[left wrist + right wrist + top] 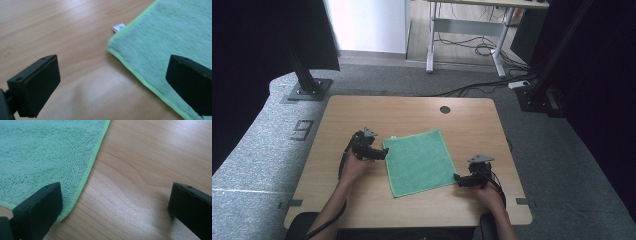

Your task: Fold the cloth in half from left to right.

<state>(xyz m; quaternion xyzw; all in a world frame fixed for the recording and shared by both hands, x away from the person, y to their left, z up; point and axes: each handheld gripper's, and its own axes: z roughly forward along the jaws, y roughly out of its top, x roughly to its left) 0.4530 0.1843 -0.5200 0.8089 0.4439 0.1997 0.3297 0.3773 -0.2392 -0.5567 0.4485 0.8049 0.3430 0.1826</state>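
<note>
Lying flat, green towel [419,161], lighter hem

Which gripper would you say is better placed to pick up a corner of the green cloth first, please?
Left, marginally. The left gripper is open, its jaws straddling the edge of the green cloth near the tagged corner. The right gripper is open too, at the near right corner, with one jaw beside the hem.

- The cloth [419,161] lies flat on the table [362,112], centre of the frame.
- The left gripper [382,154] sits at its left edge.
- The right gripper [458,178] sits at its lower right corner.
</note>
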